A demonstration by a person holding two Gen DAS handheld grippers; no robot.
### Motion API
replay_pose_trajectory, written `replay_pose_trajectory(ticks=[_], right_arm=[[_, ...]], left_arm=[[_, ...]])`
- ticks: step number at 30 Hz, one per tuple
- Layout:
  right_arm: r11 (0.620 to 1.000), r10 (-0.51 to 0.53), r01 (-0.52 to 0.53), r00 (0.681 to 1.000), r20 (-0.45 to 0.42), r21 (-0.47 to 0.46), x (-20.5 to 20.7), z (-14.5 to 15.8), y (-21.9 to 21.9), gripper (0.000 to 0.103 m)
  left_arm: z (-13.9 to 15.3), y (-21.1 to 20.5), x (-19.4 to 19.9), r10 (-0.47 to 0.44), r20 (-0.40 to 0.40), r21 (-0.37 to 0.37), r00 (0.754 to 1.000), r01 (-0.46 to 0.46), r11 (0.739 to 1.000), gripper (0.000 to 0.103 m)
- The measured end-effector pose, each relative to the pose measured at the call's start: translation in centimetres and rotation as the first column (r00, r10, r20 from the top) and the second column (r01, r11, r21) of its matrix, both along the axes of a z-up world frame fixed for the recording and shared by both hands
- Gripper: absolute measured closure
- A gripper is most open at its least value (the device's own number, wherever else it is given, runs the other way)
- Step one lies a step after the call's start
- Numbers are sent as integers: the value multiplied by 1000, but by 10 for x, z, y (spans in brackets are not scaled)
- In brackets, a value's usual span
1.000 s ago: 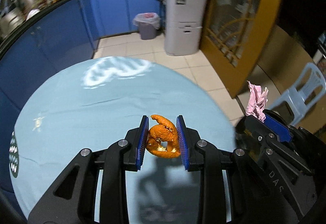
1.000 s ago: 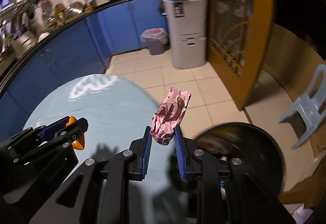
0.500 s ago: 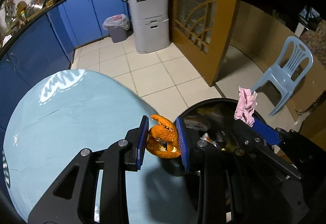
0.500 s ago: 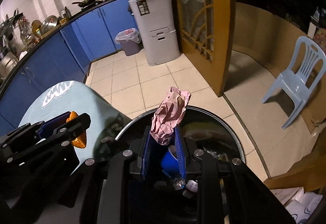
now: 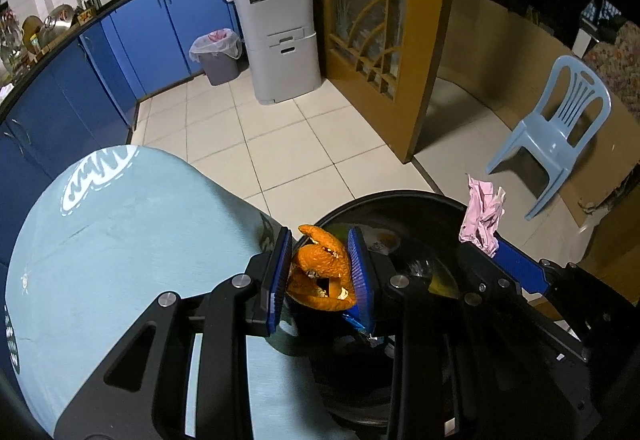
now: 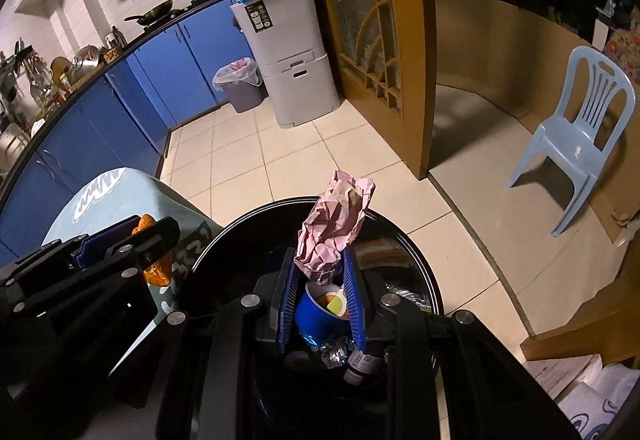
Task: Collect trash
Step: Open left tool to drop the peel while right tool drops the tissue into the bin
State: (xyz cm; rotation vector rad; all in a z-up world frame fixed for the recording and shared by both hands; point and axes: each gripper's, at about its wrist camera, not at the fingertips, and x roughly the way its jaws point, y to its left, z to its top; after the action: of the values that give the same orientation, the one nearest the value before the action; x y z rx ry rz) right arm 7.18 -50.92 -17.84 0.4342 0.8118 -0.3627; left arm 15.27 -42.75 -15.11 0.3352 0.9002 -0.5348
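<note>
We see the pale blue surface (image 5: 120,240) at left, and just beside its edge the black trash bin (image 6: 416,252) on the tiled floor. Our left tongs (image 5: 320,272) hold an orange peel (image 5: 320,276) clamped above the near rim of the bin. Our right tongs (image 6: 320,292) grip a crumpled pink paper (image 6: 336,228) over the bin's opening, where a blue cup (image 6: 316,314) lies below.

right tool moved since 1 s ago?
Yes. The right tool, shut on pink paper, went from over the table rightward to above the black bin.
</note>
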Motion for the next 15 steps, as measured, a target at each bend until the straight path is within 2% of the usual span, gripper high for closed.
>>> replay_pose_trajectory(ticks=[2, 3, 5, 10, 13, 14, 15], right_arm=[[1000, -2, 2, 1000, -2, 4, -1, -1, -2, 80], [1000, -10, 11, 1000, -3, 2, -2, -1, -3, 78], [1000, -24, 24, 1000, -4, 18, -4, -3, -10, 78], [999, -19, 19, 1000, -20, 30, -3, -7, -12, 78], [1000, -16, 17, 999, -28, 22, -2, -8, -10, 78], [1000, -18, 18, 999, -27, 21, -2, -8, -10, 70], [1000, -17, 18, 1000, -26, 24, -2, -9, -10, 35]], left_arm=[[0, -1, 0, 22, 9, 7, 1000, -22, 1000, 45], [0, 0, 0, 37, 21, 10, 999, -37, 999, 39], [2, 4, 3, 49, 17, -25, 999, -48, 999, 18], [7, 1, -1, 32, 50, -28, 998, -30, 999, 5], [9, 1, -5, 28, 66, -28, 997, -26, 999, 4], [9, 0, -4, 29, 66, -25, 997, -28, 999, 4], [8, 1, -4, 32, 65, -25, 997, -31, 999, 4]])
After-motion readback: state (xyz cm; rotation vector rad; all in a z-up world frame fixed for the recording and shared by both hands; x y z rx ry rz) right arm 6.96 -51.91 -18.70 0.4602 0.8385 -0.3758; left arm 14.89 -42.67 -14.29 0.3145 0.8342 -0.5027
